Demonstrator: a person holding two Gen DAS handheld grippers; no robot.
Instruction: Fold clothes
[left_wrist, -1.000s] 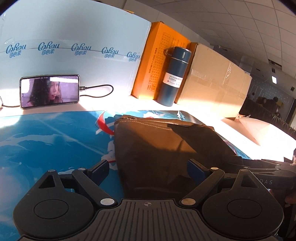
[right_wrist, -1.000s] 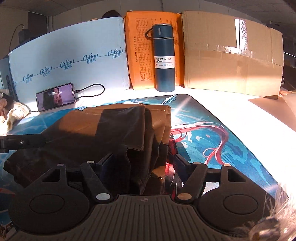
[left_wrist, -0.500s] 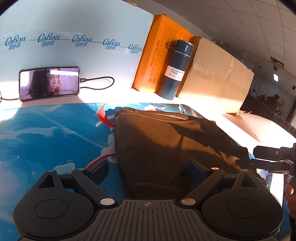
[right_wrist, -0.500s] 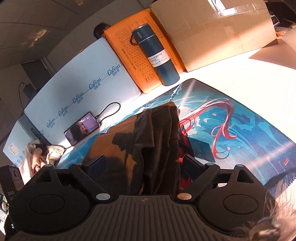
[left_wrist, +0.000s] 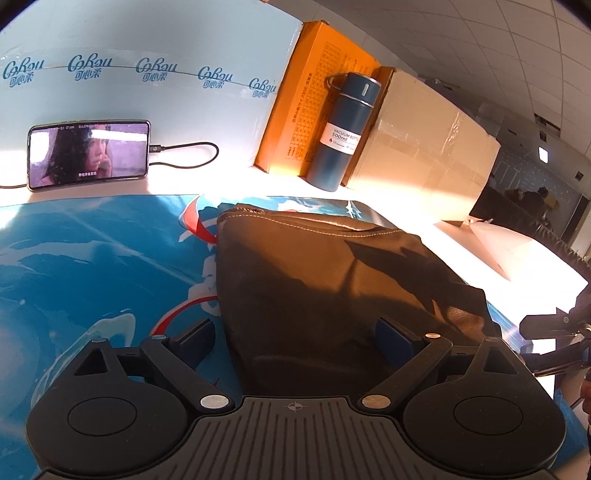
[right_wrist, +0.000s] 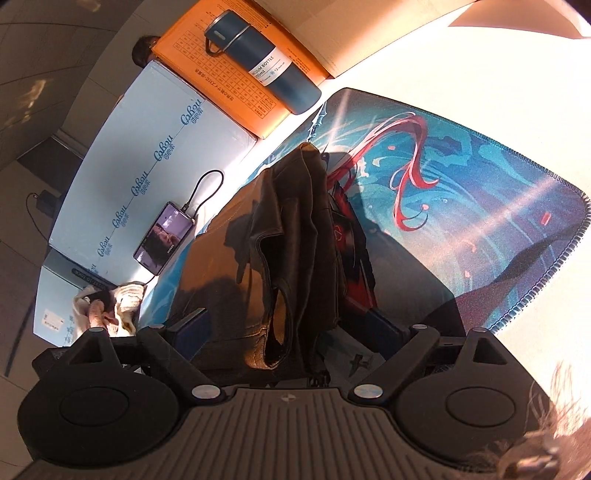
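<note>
A brown garment (left_wrist: 332, 288) lies folded into a compact stack on the blue printed mat (left_wrist: 92, 258). My left gripper (left_wrist: 295, 336) stands open at the stack's near edge, with the cloth spread between its wide-apart fingers. In the right wrist view the same garment (right_wrist: 295, 240) shows its layered folded edges. My right gripper (right_wrist: 286, 330) is open over the near end, rolled to one side. From the left wrist view the right gripper (left_wrist: 546, 332) sits off the stack's right side.
Along the back stand a light blue box (left_wrist: 147, 92), an orange box (left_wrist: 303, 110), a dark blue vacuum bottle (left_wrist: 343, 133) and a cardboard box (left_wrist: 417, 147). A phone (left_wrist: 88, 155) on a cable leans there. A hand on a cream cloth (right_wrist: 107, 302) lies left.
The right gripper has pulled back off the garment to the right and rolled, so its view is tilted. The garment's top layer has settled flat. The left gripper has hardly moved.
</note>
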